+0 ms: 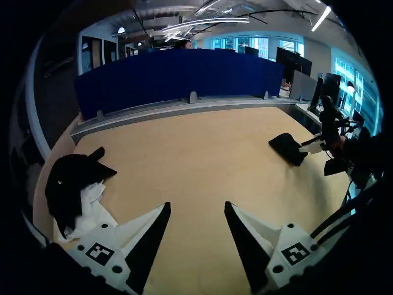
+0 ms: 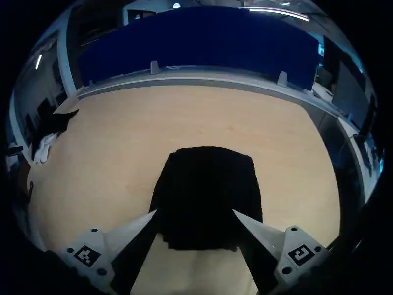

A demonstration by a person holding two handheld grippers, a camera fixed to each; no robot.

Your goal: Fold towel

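Long white ceiling strip lamps [image 1: 211, 22], high ahead of the left tongs [image 1: 196, 204], light the pale wooden counter [image 1: 196, 147] evenly; shadows are soft. Straight edges bend toward the rim. Between the right tongs [image 2: 195, 211], the folded black towel [image 2: 206, 187] is too dark for detail.

no readable text, numbers, brands. coded marker squares [image 1: 99, 253] on left gripper [image 1: 196, 206], right gripper [image 2: 195, 212].

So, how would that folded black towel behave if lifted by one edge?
Probably floppy: the folded black towel lies flat with soft, rounded corners, so a lifted edge would likely droop and unfold. Likely light, being low, thin cloth. Pushed across the smooth table, it would probably slide or bunch, not roll.
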